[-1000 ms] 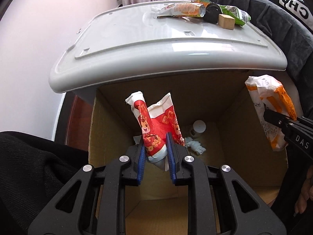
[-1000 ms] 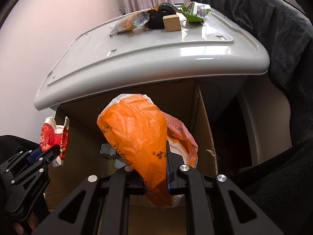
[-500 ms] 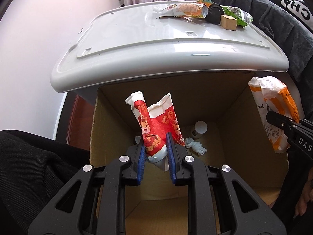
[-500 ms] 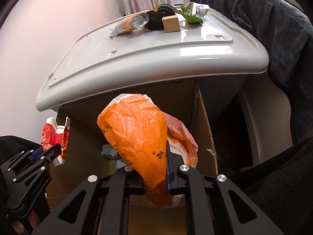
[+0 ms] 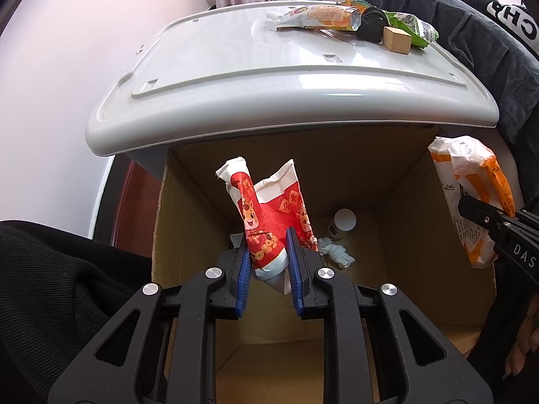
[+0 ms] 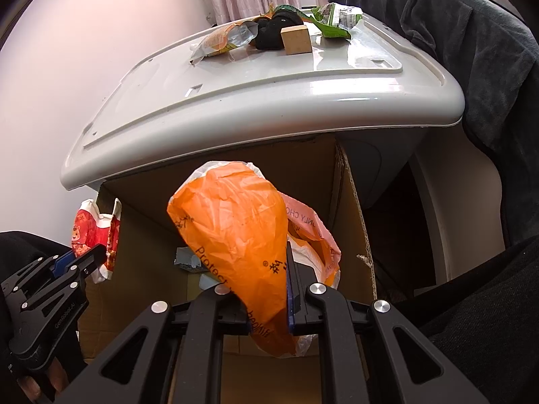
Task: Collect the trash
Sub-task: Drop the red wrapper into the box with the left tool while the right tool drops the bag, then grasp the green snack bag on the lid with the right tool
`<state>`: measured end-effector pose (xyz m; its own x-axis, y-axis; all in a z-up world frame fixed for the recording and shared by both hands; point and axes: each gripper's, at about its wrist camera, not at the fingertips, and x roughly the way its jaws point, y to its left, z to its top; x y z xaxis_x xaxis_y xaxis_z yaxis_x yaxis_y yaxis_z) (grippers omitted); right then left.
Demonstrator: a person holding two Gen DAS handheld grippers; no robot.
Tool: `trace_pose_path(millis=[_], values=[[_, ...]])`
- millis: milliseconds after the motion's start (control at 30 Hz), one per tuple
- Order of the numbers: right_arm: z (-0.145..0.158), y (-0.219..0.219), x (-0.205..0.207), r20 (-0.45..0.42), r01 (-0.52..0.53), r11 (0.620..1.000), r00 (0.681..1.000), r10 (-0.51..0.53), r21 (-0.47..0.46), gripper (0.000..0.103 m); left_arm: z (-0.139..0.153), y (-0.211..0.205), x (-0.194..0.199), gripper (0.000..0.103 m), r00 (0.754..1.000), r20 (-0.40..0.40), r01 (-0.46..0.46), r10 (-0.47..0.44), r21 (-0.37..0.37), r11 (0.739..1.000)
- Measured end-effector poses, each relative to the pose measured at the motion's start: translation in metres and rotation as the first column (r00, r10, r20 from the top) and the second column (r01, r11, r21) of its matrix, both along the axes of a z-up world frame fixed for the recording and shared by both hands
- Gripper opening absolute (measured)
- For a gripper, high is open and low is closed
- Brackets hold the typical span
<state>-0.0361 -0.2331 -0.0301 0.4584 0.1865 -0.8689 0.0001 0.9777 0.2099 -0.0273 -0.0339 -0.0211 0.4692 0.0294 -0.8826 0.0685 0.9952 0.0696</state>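
Note:
My left gripper (image 5: 267, 256) is shut on a red and white snack wrapper (image 5: 269, 215) and holds it over the open cardboard box (image 5: 182, 222). My right gripper (image 6: 266, 289) is shut on an orange and white plastic bag (image 6: 235, 232) above the same box (image 6: 353, 208). The bag also shows at the right in the left wrist view (image 5: 471, 188). The wrapper shows at the left in the right wrist view (image 6: 96, 225). A small white bottle (image 5: 344, 222) and crumpled white tissue (image 5: 337, 252) lie in the box's bottom.
A white plastic lid-like surface (image 5: 269, 77) overhangs the box's far side. On it lie an orange snack packet (image 5: 320, 17), a black object (image 5: 370, 27), a wooden block (image 5: 397, 38) and a green wrapper (image 5: 414, 27). Dark clothing (image 5: 471, 33) hangs at the right.
Both grippers have hardly moved and still hold their trash. The view has shifted slightly, with the box and lid sitting a little higher and further off.

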Motion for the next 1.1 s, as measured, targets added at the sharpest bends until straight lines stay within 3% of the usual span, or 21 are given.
trace_pose_path(millis=[333, 433, 467, 500, 533, 567, 1100], values=[[0.001, -0.001, -0.001, 0.003, -0.001, 1.000, 1.000, 0.001, 0.002, 0.013, 0.000, 0.000, -0.001, 0.019, 1.000, 0.004, 0.009, -0.009, 0.003, 1.000], [0.001, 0.001, 0.000, 0.000, -0.009, 1.000, 1.000, 0.009, -0.011, 0.020, 0.000, -0.001, -0.001, 0.021, 1.000, -0.007, 0.020, -0.020, -0.006, 1.000], [0.001, 0.002, 0.001, 0.005, 0.001, 1.000, 1.000, -0.001, -0.031, 0.047, -0.002, -0.002, 0.000, 0.034, 1.000, -0.014, 0.018, -0.018, 0.003, 1.000], [0.003, 0.001, 0.000, 0.021, 0.015, 0.999, 1.000, -0.014, -0.042, 0.075, -0.004, -0.003, 0.001, 0.069, 1.000, -0.023, 0.006, -0.006, 0.018, 1.000], [0.007, -0.001, -0.002, 0.045, 0.027, 0.999, 0.999, -0.025, -0.038, 0.076, -0.004, -0.002, 0.002, 0.084, 1.000, -0.021, -0.008, 0.009, 0.023, 1.000], [0.008, -0.002, -0.002, 0.049, 0.029, 0.999, 0.998, -0.028, -0.032, 0.075, -0.002, 0.000, 0.001, 0.089, 1.000, -0.004, -0.014, 0.014, 0.004, 1.000], [0.020, -0.026, 0.017, 0.036, 0.095, 0.991, 0.994, -0.099, 0.097, 0.075, 0.000, 0.009, 0.002, 0.089, 0.999, -0.009, -0.050, 0.050, -0.047, 0.998]])
